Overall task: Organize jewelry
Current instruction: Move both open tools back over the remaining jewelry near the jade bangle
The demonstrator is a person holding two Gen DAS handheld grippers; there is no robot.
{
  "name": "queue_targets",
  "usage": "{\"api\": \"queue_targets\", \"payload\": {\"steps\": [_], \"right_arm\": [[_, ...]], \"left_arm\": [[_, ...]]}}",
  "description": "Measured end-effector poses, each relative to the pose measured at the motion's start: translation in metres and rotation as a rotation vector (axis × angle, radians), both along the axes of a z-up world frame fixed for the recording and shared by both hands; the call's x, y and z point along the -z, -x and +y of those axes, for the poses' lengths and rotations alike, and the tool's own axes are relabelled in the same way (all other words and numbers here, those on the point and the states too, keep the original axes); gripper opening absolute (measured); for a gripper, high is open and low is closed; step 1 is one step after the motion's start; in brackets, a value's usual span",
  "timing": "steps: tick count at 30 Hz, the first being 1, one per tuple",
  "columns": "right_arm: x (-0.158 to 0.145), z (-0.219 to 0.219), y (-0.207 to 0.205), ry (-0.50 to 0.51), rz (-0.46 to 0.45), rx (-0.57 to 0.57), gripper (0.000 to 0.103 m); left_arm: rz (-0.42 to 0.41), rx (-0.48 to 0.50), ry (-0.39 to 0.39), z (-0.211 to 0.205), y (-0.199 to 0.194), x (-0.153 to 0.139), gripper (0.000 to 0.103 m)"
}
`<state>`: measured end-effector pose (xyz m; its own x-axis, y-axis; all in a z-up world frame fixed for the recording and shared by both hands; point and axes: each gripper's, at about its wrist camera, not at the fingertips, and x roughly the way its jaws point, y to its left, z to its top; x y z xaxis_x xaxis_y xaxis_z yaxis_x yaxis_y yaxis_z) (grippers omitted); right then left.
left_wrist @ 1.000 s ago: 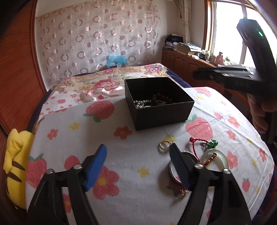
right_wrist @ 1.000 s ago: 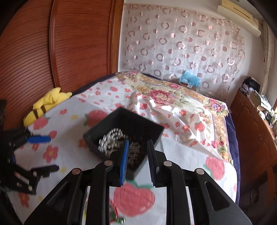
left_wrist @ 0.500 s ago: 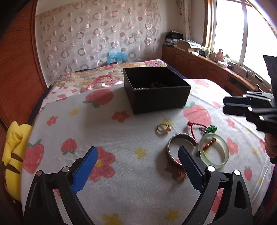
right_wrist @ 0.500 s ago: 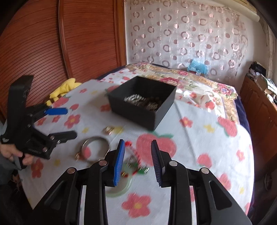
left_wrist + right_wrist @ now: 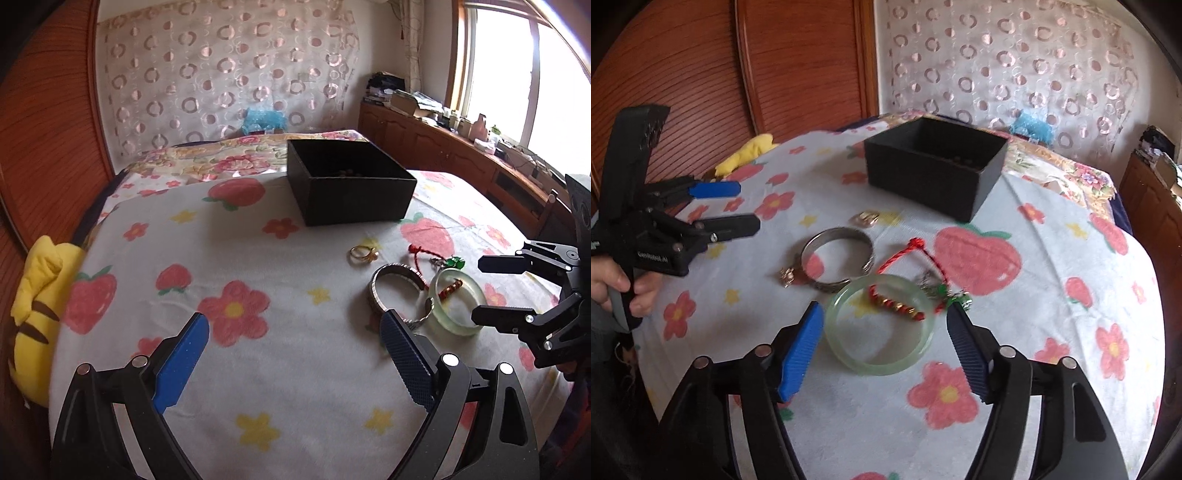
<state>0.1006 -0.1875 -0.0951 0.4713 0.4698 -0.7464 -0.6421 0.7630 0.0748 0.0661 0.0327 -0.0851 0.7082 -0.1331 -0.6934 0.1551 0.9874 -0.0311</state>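
Observation:
A black open box [image 5: 351, 184] [image 5: 934, 166] with beads inside stands on the flowered cloth. In front of it lie a gold ring [image 5: 364, 254] [image 5: 864, 218], a silver bangle [image 5: 397, 286] [image 5: 836, 258], a pale green jade bangle [image 5: 458, 301] [image 5: 882, 325] and a red cord charm [image 5: 436, 258] [image 5: 912, 280]. My right gripper [image 5: 886, 350] is open, its jaws on either side of the jade bangle just above it. My left gripper [image 5: 295, 354] is open and empty, left of the jewelry.
A yellow plush toy [image 5: 33, 295] lies at the left edge of the table [image 5: 221, 369]. A bed with a floral cover [image 5: 221, 158] is behind the box. Wooden cabinets [image 5: 443, 147] run along the right wall under the window.
My right gripper has come down from over the box to the jade bangle and opened wide. My left gripper has drawn back and to the left.

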Motion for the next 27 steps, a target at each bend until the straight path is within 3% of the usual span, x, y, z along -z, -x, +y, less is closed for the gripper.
{"api": "queue_targets", "payload": {"steps": [10, 21, 27], "right_arm": [[0.016, 0.019, -0.007, 0.094, 0.038, -0.018, 0.079], [0.012, 0.017, -0.002, 0.102, 0.015, -0.024, 0.074], [0.001, 0.001, 0.009, 0.051, -0.007, 0.011, 0.074]], "left_arm": [[-0.006, 0.021, -0.003, -0.002, 0.006, -0.002, 0.09], [0.012, 0.073, -0.025, -0.025, 0.001, 0.003, 0.09], [0.035, 0.12, -0.022, -0.04, -0.007, 0.007, 0.09]]}}
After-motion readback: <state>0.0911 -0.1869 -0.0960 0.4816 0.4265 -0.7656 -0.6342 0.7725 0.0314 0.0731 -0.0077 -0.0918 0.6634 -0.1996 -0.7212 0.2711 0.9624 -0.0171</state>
